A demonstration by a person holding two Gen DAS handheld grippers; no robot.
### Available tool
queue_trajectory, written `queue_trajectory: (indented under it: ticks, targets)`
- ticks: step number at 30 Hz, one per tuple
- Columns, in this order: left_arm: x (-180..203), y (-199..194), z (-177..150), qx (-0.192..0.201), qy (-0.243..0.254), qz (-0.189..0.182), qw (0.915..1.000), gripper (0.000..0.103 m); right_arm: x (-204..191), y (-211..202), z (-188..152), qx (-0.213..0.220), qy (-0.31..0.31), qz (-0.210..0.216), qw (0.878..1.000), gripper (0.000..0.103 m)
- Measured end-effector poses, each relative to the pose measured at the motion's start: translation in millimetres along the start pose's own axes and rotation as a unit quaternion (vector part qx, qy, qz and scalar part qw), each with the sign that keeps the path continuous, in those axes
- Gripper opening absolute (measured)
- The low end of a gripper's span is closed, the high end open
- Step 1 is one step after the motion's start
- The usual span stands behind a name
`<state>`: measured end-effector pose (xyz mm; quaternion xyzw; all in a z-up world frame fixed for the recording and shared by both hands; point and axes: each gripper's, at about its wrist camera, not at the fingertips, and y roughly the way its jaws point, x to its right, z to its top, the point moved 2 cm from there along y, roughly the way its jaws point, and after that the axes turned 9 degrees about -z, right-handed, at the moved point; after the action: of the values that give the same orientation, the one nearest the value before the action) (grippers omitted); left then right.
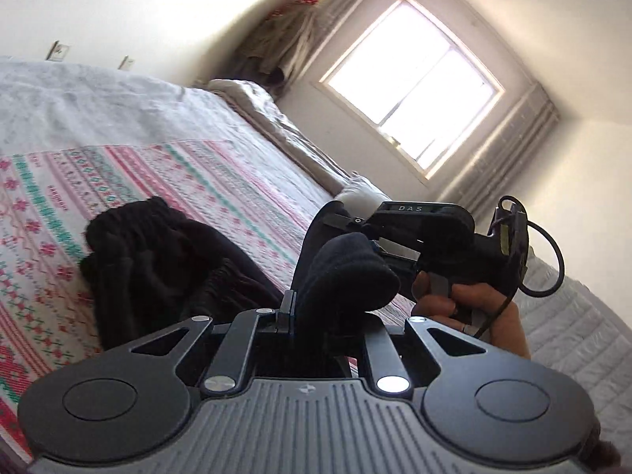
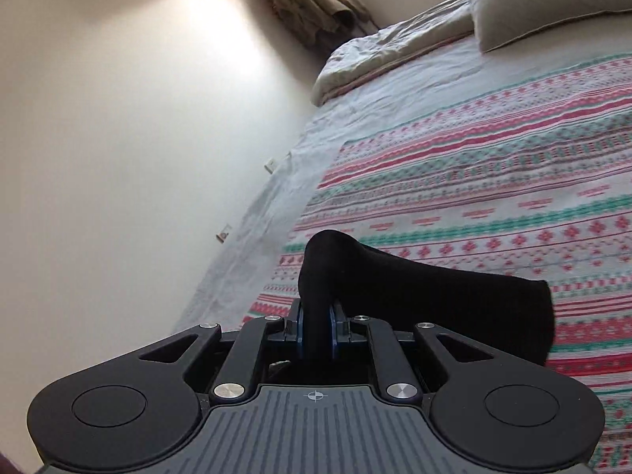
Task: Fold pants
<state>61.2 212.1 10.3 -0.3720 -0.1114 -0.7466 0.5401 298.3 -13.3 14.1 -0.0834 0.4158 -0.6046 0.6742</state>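
Left wrist view, left to right: black pants (image 1: 158,268) lie bunched on the patterned bedspread (image 1: 118,173); the left gripper (image 1: 308,308) pinches a raised fold of them; beside it, a hand (image 1: 470,312) holds the right gripper (image 1: 343,217), clamped on the same cloth. Right wrist view: the blue pads (image 2: 299,328) squeeze a fold, the pants trailing rightward above the bedspread towards the pillow (image 2: 545,4).

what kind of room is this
Most likely a bedroom in a home: a bed with a patterned blanket and a pillow fills the view, and a curtained window lights it.
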Motion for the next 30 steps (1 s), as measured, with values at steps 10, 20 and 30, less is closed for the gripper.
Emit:
queue_trajectory:
  ticks: [10,20,30]
  targets:
    - [-48,-27,10,0.014,-0.087,0.095,0.9915,0.024,-48,80,-31,-0.05,-0.018,-0.011,0.999,0.013]
    - [-81,-24,46,-0.024,-0.03,0.153,0.9875,0.099,-38,53,-22,-0.037,-0.011,0.033,0.999,0.065]
    - [-103,31,62,-0.081,0.039,0.129,0.9875,0.103,37,-13,-40,-0.031,-0.031,-0.027,0.999,0.073]
